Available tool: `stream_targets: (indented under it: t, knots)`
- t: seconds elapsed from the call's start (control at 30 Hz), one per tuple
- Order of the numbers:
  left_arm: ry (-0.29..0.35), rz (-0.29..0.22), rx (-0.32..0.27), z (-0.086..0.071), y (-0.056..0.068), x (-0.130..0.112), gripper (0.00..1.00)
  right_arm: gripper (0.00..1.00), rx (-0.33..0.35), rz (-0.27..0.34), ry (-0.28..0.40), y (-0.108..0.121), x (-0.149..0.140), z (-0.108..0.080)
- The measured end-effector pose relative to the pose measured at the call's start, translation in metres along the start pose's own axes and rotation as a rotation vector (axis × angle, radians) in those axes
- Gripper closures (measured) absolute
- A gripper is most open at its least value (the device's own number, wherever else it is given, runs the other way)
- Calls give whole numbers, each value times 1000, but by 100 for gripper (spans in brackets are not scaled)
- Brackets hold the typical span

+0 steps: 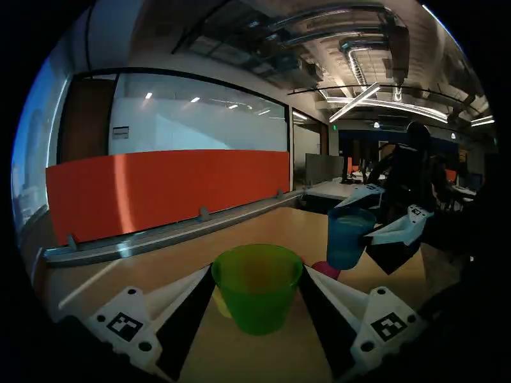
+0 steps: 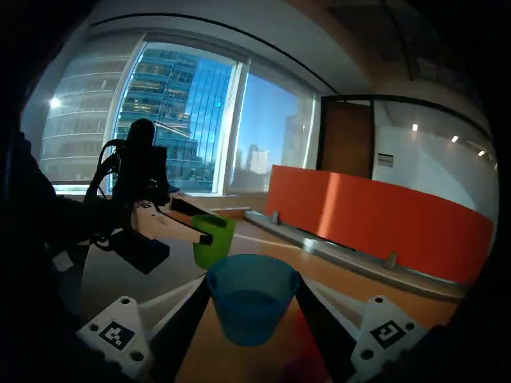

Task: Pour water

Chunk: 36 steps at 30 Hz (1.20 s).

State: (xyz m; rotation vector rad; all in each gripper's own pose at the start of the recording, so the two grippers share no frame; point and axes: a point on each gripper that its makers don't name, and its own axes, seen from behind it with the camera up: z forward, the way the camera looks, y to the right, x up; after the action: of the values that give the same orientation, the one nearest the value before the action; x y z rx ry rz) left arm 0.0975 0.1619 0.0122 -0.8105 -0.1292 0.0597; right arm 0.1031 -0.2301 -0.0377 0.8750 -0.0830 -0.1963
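- Green plastic cup (image 1: 257, 290) stands upright, clenched between the two fingers of the left gripper (image 1: 257, 271), seen close in the left gripper view above a wooden table (image 1: 281, 223).
- Blue cup (image 2: 252, 309), also upright, is gripped on both sides by the right gripper (image 2: 253, 281). The right gripper view shows what looks like water partway up inside it.
- Near each other but apart, the blue one is beyond and to the right of the green in the left gripper view.
- Whether either cup rests on the table or is held clear of it cannot be told.
- A pink object (image 1: 327, 269) lies just beside the blue cup's base, and a yellow shape (image 1: 220, 303) peeks from behind the green one.
- An orange panel (image 1: 166, 185) under glass runs along the table's far edge.
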Motion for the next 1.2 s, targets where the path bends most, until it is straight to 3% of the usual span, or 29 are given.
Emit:
stream_targets:
  t: [0.3,0.57,0.8,1.2]
  knots:
    - [2,0,-21,-2,10,-1,11,7,4,-57,-4,5,12,2]
    - [-8,10,-49,-6,28,-6,12,8,6,-137,-9,9,23,9]
    - [-6,13,-63,-8,42,-6,11,8,-3,-235,-2,15,37,15]
    - [-4,3,-68,-9,56,-9,12,8,-14,-420,-4,24,60,24]
